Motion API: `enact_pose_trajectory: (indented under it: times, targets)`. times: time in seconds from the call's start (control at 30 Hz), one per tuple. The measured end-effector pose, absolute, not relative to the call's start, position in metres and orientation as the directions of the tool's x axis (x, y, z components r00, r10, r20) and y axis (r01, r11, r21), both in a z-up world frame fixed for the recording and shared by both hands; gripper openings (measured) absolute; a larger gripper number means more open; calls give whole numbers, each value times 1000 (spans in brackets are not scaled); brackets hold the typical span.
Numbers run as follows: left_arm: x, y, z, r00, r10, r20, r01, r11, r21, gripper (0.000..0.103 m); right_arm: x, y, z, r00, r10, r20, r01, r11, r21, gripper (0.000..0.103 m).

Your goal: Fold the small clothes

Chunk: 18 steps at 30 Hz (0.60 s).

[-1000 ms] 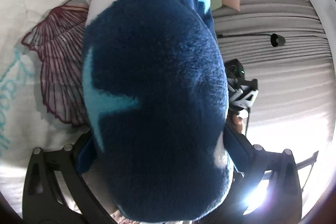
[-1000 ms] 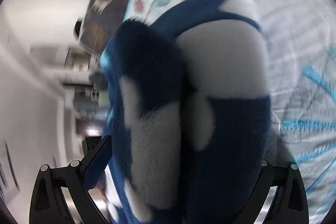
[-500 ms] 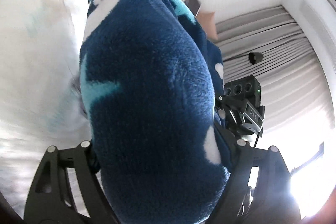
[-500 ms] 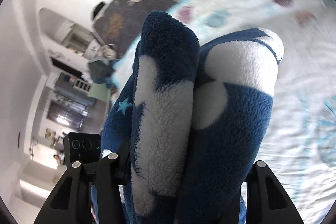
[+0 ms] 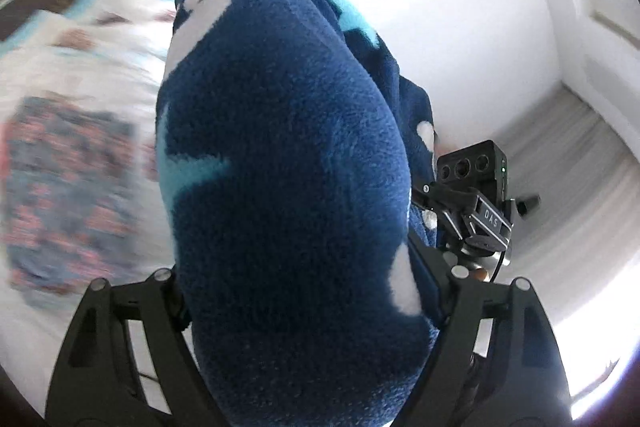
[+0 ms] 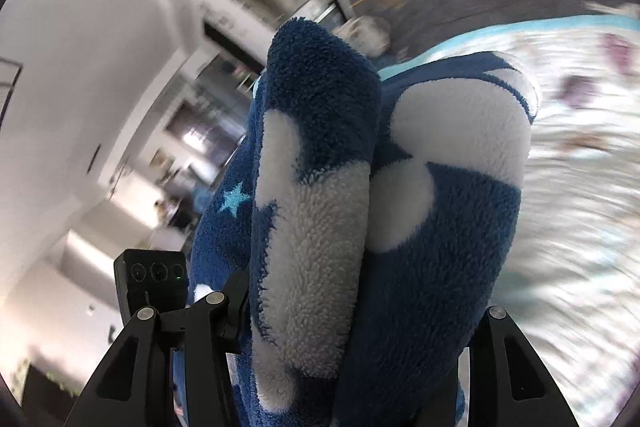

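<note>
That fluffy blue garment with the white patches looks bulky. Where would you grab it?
By a bunched fold at its edge, as both grippers do: the fleece garment is thick and floppy, so each gripper, left and right, comes from the side and clamps a doubled roll.

fleece garment (image 5: 280, 167) fills both views — bedspread (image 6: 580, 187) behind it.

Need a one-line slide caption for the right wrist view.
Right gripper clamped on a bunched navy fleece garment with white patches, held above a patterned bedspread.
</note>
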<state>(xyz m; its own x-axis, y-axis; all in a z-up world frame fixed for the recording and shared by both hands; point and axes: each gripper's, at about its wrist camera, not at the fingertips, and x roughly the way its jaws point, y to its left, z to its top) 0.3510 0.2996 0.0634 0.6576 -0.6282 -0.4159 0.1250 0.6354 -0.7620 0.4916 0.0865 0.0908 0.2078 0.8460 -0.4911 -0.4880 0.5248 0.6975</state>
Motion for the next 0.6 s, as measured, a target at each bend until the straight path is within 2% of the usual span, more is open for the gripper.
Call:
enact_pose_trajectory:
  times: [0.13, 0.3, 0.37, 0.4, 0.43, 0.47, 0.5, 0.57, 0.6]
  targets:
    - [356, 377, 23, 701, -553, -449, -4, 627, -779, 83, 521, 178, 59, 120, 850, -514, -511, 496, 702, 51]
    - [391, 437, -80, 704, -468, -534, -171, 618, -767, 83, 567, 267, -28, 92, 792, -603, -510, 558, 655, 51]
    - [411, 447, -129, 652, -429, -625, -271, 638, -721, 83, 584, 293, -71, 111, 725, -680, -515, 627, 585, 51]
    - [421, 445, -160, 595, -397, -699, -331, 672, -663, 85, 591, 305, -106, 102, 652, -751, -493, 689, 531, 51]
    - [426, 443, -184, 574, -388, -721, -354, 676, -647, 91, 596, 313, -144, 95, 577, -811, -479, 741, 470, 53]
    - [425, 443, -199, 605, -393, -693, -357, 643, -677, 94, 596, 315, -161, 95, 559, -824, -480, 751, 454, 59]
    - [424, 443, -196, 627, -381, -680, -357, 636, -685, 96, 598, 312, -176, 119, 579, -807, -472, 748, 467, 61]
    - [427, 436, -184, 624, -358, -695, -350, 667, -658, 96, 606, 302, -181, 114, 659, -744, -443, 704, 555, 61]
    - [432, 437, -186, 618, -352, -703, -349, 679, -646, 98, 607, 303, -178, 113, 648, -754, -459, 707, 539, 61]
